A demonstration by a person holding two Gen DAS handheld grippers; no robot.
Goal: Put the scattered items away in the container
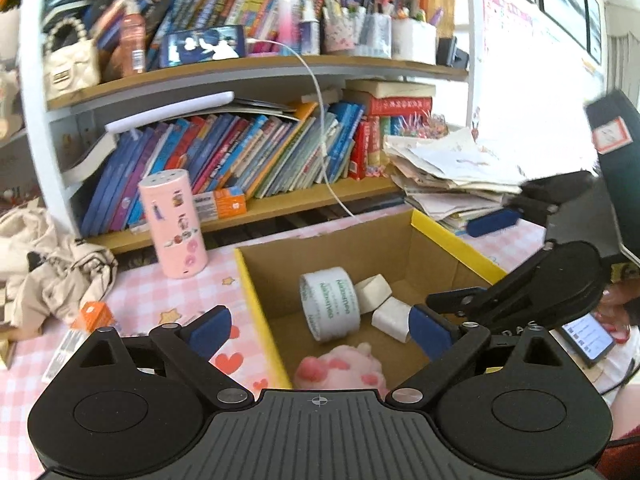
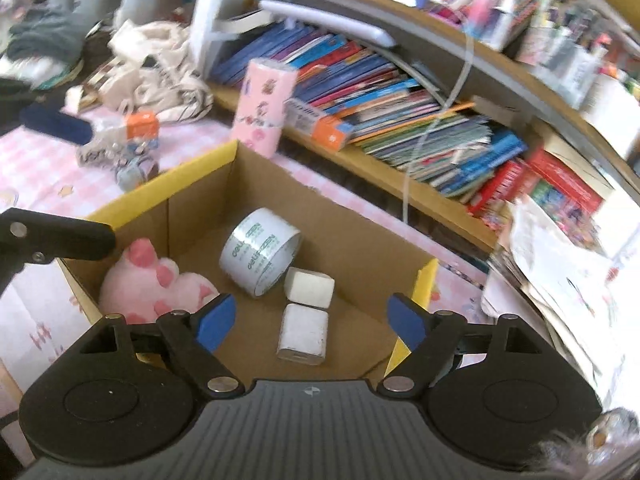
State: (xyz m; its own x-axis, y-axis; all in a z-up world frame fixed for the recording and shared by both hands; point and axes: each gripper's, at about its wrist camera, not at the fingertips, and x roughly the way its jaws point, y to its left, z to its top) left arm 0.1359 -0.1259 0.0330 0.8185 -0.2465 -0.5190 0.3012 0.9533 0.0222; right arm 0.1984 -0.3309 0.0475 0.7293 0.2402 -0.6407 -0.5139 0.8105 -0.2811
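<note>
Both grippers, your left [image 1: 320,330] and right [image 2: 310,322], hang spread and empty over the cardboard box [image 2: 200,168] holding tape roll [image 2: 258,256] and plush toy [image 2: 152,284]. Only your right view shows a small tape roll [image 2: 136,170] outside the box, on the tablecloth [image 2: 40,152].

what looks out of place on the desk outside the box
An orange-capped packet and a small bluish item lie loose on the pink checked cloth, left of the cardboard box. A crumpled cream bag slumps behind them.
</note>
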